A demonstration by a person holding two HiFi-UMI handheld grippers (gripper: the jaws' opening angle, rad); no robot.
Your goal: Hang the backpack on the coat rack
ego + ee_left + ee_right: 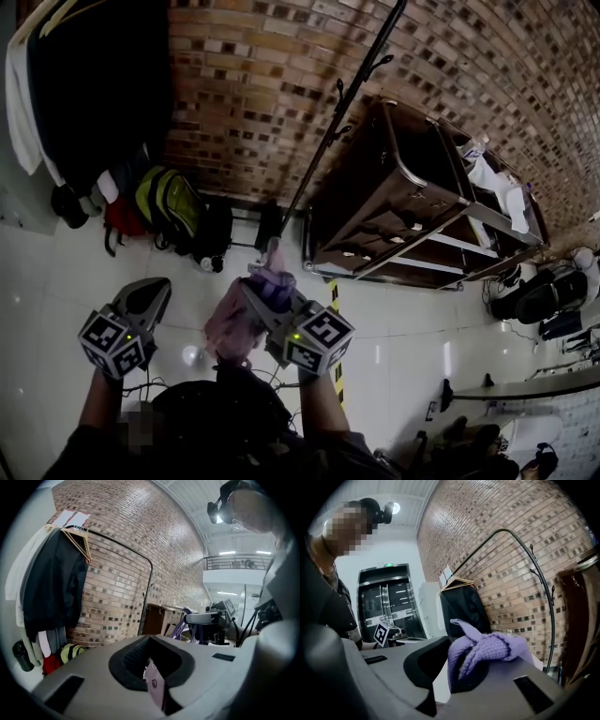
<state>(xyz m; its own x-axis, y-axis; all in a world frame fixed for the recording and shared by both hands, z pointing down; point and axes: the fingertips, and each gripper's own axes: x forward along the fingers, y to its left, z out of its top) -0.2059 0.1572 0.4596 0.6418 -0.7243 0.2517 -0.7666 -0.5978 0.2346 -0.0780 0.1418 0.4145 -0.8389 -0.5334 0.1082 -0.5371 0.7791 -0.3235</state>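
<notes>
purple backpack gripped — coat rack ahead, wooden cart R, bags L

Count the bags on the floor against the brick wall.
3. A red bag sits leftmost, a yellow-green bag beside it, and what looks like a black bag rightmost. More may hide under the hanging coats.
</notes>
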